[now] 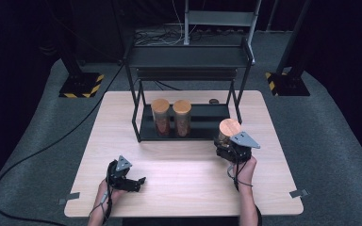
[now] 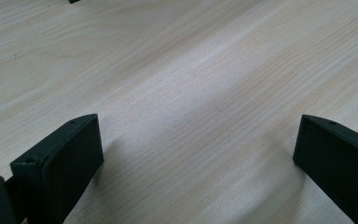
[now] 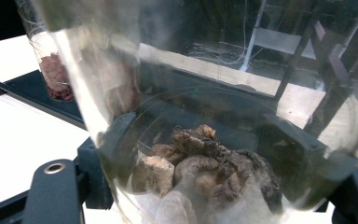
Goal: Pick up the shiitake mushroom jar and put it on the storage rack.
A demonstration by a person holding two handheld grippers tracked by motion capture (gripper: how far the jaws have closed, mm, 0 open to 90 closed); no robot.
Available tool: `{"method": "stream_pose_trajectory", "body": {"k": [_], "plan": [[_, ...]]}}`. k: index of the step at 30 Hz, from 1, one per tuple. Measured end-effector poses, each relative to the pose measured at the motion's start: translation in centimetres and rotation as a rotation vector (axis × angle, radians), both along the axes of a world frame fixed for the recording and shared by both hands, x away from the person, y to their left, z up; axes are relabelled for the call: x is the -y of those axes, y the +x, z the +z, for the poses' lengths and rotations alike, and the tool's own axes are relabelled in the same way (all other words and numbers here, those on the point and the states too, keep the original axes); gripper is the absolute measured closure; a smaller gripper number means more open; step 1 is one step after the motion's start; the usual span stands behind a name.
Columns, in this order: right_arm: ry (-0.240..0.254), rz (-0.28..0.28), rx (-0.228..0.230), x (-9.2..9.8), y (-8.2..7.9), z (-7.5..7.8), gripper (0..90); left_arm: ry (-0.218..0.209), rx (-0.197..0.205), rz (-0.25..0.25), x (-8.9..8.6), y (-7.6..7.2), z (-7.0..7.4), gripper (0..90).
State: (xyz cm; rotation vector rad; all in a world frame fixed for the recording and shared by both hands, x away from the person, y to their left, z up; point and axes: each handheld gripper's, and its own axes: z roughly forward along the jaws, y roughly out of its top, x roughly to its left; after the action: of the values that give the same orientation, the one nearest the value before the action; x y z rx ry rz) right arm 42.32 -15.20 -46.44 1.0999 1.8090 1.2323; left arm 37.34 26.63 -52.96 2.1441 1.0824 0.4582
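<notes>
A black two-tier rack point(image 1: 188, 56) stands across the far half of the wooden table point(image 1: 184, 165), its corner posts and upper shelf hemming in the lower shelf point(image 1: 212, 117). Two cork-lidded jars point(image 1: 171, 117) fill that shelf's left half; the right half lies open. The table's near half lies bare between the left gripper point(image 1: 131, 182) and right gripper point(image 1: 226, 149).

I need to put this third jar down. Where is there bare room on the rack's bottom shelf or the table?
The shelf is bare to the right of the two jars, up to the rack's right legs. The table is bare between the left hand-held gripper and the right hand-held gripper. The shelf's left half is crowded.
</notes>
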Motion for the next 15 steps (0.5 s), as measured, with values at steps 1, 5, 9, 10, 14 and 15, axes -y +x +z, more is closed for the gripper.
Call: {"method": "stream_pose_trajectory", "body": {"k": [1, 5, 9, 10, 14, 15], "plan": [[0.002, -0.001, -0.001, 0.0, 0.1, 0.0, 24.9, 0.000, 0.000, 0.000, 0.0, 0.0, 0.0, 0.6], [0.001, 0.001, -0.002, -0.3, 0.4, -0.1, 24.9, 0.000, 0.000, 0.000, 0.0, 0.0, 0.0, 0.6], [-0.001, 0.004, -0.002, -0.5, 0.7, 0.0, 24.9, 0.000, 0.000, 0.000, 0.0, 0.0, 0.0, 0.6], [-0.003, 0.006, -0.002, -0.5, 0.8, 0.0, 24.9, 0.000, 0.000, 0.000, 0.0, 0.0, 0.0, 0.6], [-0.007, 0.009, -0.006, -0.7, 1.2, 0.0, 24.9, 0.000, 0.000, 0.000, 0.0, 0.0, 0.0, 0.6], [-0.008, 0.009, -0.007, -0.7, 1.2, 0.0, 24.9, 0.000, 0.000, 0.000, 0.0, 0.0, 0.0, 0.6]]}}
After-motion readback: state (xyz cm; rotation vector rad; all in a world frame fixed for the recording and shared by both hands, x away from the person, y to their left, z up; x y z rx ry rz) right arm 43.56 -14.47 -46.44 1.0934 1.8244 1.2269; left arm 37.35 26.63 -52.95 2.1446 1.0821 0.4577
